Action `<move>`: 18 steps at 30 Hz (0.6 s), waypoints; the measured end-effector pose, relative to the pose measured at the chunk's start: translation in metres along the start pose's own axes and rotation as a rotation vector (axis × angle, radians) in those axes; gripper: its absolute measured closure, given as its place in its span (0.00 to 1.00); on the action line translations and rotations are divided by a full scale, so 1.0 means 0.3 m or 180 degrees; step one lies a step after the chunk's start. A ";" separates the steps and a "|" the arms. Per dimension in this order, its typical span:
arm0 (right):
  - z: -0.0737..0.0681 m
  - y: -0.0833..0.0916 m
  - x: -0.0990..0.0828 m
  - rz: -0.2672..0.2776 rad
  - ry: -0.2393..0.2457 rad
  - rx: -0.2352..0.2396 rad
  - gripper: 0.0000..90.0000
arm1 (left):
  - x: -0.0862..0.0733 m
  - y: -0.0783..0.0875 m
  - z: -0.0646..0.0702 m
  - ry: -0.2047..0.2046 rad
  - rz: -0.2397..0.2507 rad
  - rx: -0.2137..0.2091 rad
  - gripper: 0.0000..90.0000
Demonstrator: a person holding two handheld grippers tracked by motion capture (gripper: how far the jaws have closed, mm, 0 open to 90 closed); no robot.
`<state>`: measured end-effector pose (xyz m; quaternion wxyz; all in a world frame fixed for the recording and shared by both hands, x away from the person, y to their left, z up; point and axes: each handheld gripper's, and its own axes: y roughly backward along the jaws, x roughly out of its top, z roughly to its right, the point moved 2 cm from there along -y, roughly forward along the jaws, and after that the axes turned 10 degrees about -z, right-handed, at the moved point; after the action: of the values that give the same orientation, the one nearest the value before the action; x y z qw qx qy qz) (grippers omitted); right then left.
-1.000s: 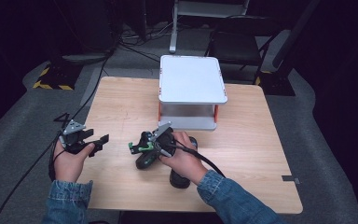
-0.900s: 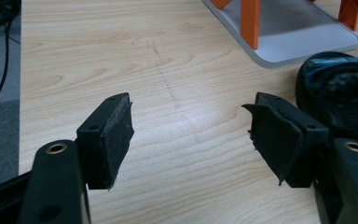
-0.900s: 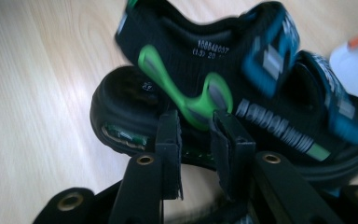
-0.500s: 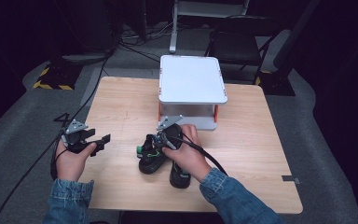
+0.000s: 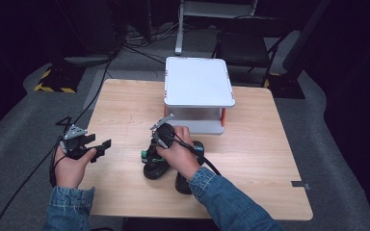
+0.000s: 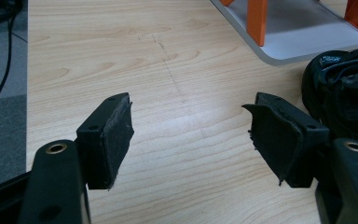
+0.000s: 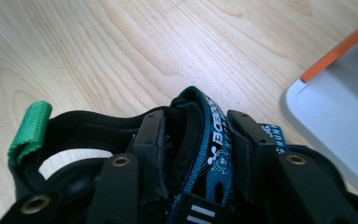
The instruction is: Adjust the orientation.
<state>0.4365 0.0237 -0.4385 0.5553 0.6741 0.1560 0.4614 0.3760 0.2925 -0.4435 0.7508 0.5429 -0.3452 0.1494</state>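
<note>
Two black shoes lie side by side near the table's middle, one (image 5: 154,167) to the left of the other (image 5: 183,185). My right gripper (image 5: 153,150) points down into the left shoe. In the right gripper view its jaws (image 7: 196,126) have just been closing and press on the shoe's padded tongue (image 7: 209,140), which has a blue edge with white lettering. A green pull loop (image 7: 30,126) sticks out at the shoe's heel. My left gripper (image 5: 100,143) is held low at the table's left, open, with bare wood between its pads (image 6: 116,140).
A white two-level stand (image 5: 200,82) with orange posts sits behind the shoes at the table's far middle; its lower shelf (image 6: 298,42) is bare. A folding chair and cables lie on the floor beyond the table. Bare wood stretches left of the shoes.
My right hand has shifted slightly over the left shoe and its jaws have gone from wider to closed on the tongue. The left hand has stayed put.
</note>
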 end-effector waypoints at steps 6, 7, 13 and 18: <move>0.006 0.054 0.006 0.0192 0.0025 -0.0099 0.76 | 0.001 -0.007 0.008 -0.0021 -0.0033 -0.0011 0.33; 0.009 0.066 0.006 0.0235 -0.0016 -0.0062 0.78 | 0.001 -0.007 0.007 -0.0018 -0.0031 -0.0007 0.33; 0.045 0.237 0.016 0.0827 0.0114 -0.0084 0.99 | 0.002 -0.015 0.007 -0.0027 -0.0047 -0.0007 0.33; 0.060 0.233 0.003 0.0698 0.0165 -0.0089 0.82 | 0.008 -0.025 0.023 -0.0044 -0.0070 -0.0025 0.33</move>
<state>0.4301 -0.0099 -0.3748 0.5067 0.6671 0.0893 0.5388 0.3796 0.2831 -0.4460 0.7521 0.5448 -0.3450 0.1361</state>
